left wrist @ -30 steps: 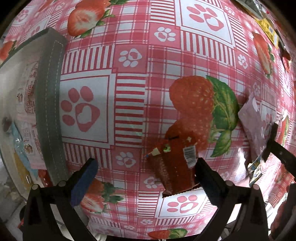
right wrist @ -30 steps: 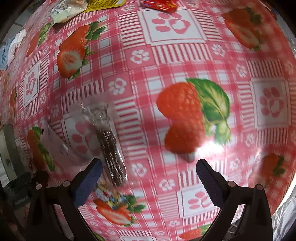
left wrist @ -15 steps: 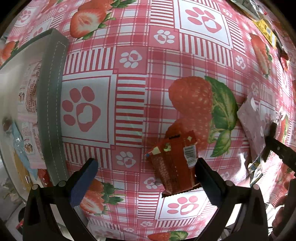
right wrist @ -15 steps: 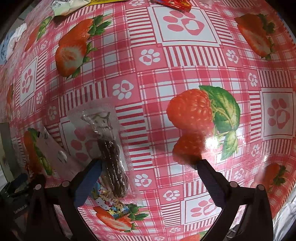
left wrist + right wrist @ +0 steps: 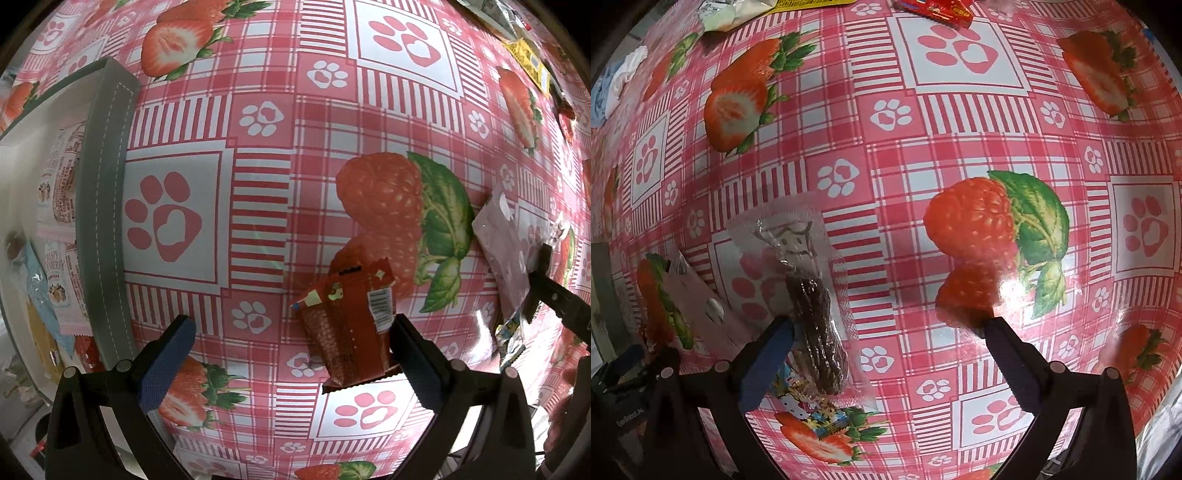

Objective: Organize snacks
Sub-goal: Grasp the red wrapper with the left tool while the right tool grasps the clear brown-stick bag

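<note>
The grey felt storage box with white lining (image 5: 105, 206) is cut off by the left edge of the left wrist view, the print on the snack packets inside it is too small to read, and the flat cartoon-printed packet (image 5: 812, 406) lies partly hidden under the clear wrapper with a dark brown snack stick (image 5: 820, 325).
</note>
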`<state>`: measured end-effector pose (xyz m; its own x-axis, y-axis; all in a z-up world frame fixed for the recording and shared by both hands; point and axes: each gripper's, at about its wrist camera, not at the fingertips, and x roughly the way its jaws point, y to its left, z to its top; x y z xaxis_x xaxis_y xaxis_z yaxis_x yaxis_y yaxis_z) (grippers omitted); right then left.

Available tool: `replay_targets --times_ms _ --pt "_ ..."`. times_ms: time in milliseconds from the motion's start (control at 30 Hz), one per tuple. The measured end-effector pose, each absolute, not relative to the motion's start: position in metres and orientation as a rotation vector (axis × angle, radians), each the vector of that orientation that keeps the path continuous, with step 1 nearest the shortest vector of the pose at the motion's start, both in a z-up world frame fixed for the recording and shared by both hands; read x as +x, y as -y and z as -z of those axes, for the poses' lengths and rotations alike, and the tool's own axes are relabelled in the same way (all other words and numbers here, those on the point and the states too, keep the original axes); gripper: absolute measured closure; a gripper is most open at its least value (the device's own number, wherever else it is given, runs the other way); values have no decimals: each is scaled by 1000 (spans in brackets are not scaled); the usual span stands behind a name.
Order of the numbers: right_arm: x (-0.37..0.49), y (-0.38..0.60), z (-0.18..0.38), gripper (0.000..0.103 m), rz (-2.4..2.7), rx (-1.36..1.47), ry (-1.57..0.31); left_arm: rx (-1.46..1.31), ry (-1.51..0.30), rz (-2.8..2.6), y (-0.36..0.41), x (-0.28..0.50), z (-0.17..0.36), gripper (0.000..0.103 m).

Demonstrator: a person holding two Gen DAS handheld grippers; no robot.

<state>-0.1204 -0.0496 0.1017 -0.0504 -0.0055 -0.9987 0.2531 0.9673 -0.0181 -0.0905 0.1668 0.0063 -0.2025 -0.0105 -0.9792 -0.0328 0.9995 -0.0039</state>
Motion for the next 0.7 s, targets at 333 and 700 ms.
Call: replay_targets --times_ms 333,700 --pt "-120 38 -99 1 146 107 -1652 16 -1790 7 -160 -89 -8 4" --pt "-124 20 -118 75 92 85 -1610 108 -1715 88 -144 -94 -30 65"
